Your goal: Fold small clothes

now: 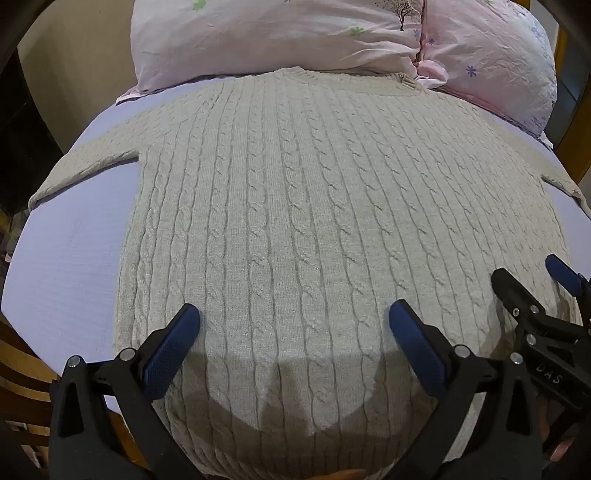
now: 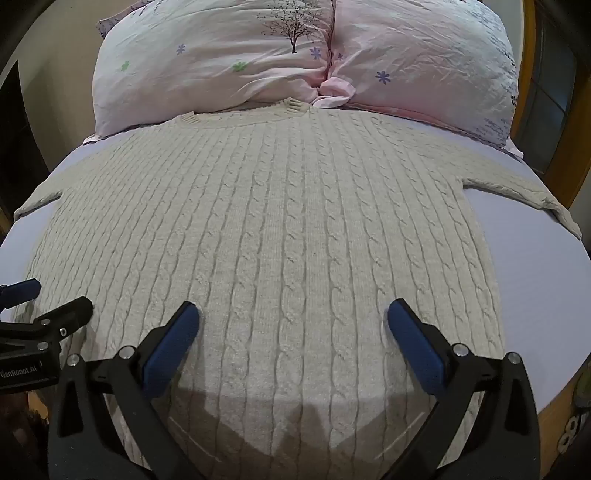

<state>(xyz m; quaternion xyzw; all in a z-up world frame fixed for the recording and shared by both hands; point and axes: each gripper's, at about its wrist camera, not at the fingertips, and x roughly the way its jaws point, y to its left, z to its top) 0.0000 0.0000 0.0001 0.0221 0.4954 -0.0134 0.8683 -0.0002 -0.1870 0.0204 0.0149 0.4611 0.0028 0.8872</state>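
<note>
both tools hover low over the near hem of the garment, side by side. left gripper (image 1: 294,319), black with blue padded fingers (image 1: 173,350), has its jaws spread wide apart and holds nothing; right gripper (image 2: 293,319) is of the same build and stands also wide apart, with nothing between its fingers. in the left wrist view the right gripper shows at the right edge, just beside the left one.

below them is the bed with a pale lilac sheet (image 1: 62,288), which fills most of both views. on this sheet lies the cream cable-knit sweater (image 1: 295,206), spread flat, its ribbed collar (image 2: 295,107) at the far side and its hem at the near side under the grippers. its left sleeve (image 1: 85,170) reaches out to the left edge of the bed, and the right sleeve (image 2: 532,195) reaches to the right edge.

at the far end two pink pillows with flower print (image 2: 221,62) lean side by side, and the collar touches them. a small dark tree print (image 2: 293,29) is on the left pillow.
</note>
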